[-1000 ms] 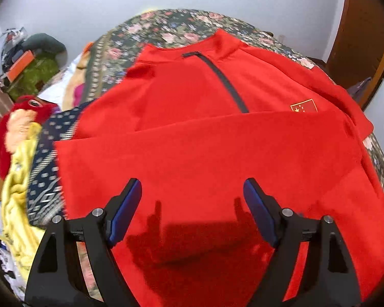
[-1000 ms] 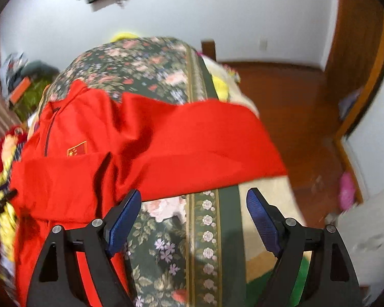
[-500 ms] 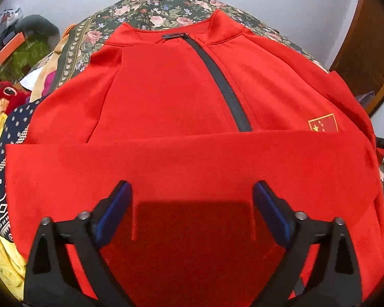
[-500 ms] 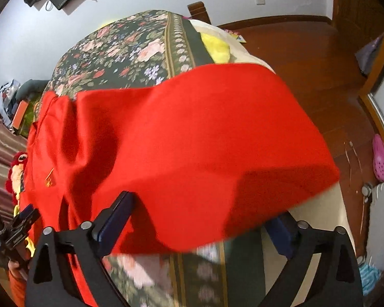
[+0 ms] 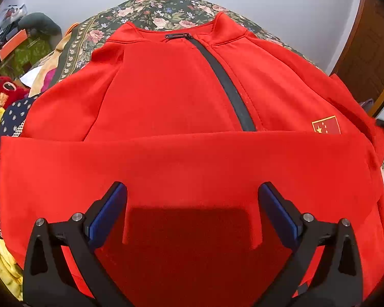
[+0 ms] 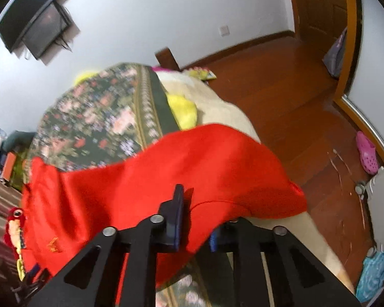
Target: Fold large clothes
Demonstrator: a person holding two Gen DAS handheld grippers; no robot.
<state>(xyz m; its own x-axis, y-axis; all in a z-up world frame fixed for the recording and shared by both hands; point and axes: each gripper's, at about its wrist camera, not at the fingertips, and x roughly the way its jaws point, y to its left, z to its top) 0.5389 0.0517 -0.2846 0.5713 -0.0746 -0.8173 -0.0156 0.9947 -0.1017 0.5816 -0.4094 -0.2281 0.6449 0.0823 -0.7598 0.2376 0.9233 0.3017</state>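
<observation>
Between the blue pads (image 5: 107,212) of the left hand-held gripper (image 5: 192,204), nothing is being held — its jaws are standing wide apart, hovering just above the near part of the red jacket (image 5: 171,107). One sleeve (image 5: 187,158) is lying folded straight across the chest, likely laid there to narrow the garment, and the black zipper (image 5: 225,84) is running away beyond it toward the collar. On the other side, the right hand-held gripper (image 6: 189,217) is pinching a fold of the other sleeve (image 6: 217,168), its jaws clamped on red cloth — probably so this sleeve can be carried over too. Farther off, the jacket is lying spread on the floral bedspread (image 6: 97,122), with the wooden floor (image 6: 281,89) beyond the bed.
</observation>
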